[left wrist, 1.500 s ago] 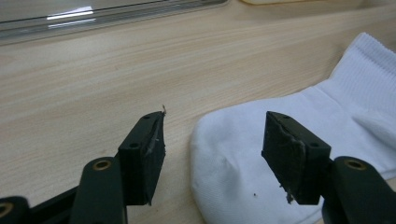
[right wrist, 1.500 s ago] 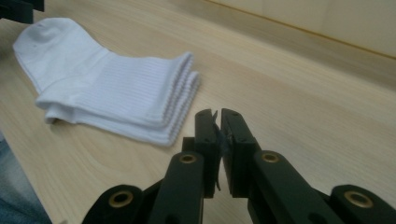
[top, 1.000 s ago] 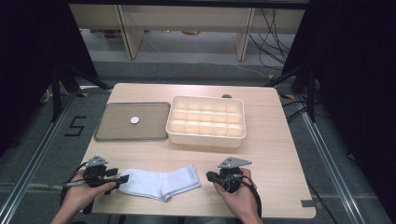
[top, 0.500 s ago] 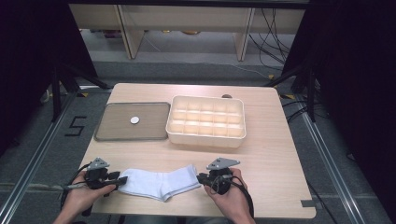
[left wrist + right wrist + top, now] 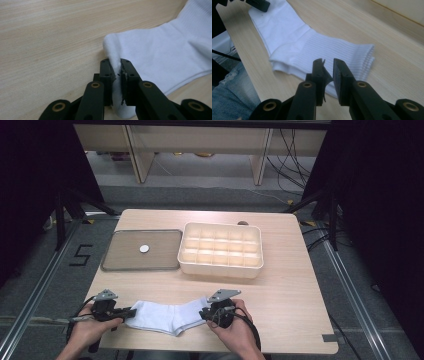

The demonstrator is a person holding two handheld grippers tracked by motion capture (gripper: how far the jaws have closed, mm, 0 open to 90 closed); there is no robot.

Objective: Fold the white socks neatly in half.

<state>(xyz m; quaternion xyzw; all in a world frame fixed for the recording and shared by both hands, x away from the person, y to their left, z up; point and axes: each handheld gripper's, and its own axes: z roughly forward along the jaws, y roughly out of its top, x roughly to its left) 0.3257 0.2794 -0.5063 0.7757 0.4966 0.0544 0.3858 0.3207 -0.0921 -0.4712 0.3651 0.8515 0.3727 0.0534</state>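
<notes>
left tongs (image 5: 117, 72) just closed, pinching white sock (image 5: 160, 52), right tongs (image 5: 327, 75) slightly parted, empty

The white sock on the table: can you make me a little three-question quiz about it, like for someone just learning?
1. True or false: the left tongs are pinching one end of the white sock.
2. Which is right about the right tongs? A) they clamp the sock, B) they stand a little apart just over its ribbed cuff, C) they hold a coin.
3. Fill in: the cream box with compartments sits to the ____ of the grey tray in the high view.

Key: 1 true; the left tongs have just closed on the sock's end. 2 B; a gap shows between them, and they have just been opening. 3 right.
</notes>
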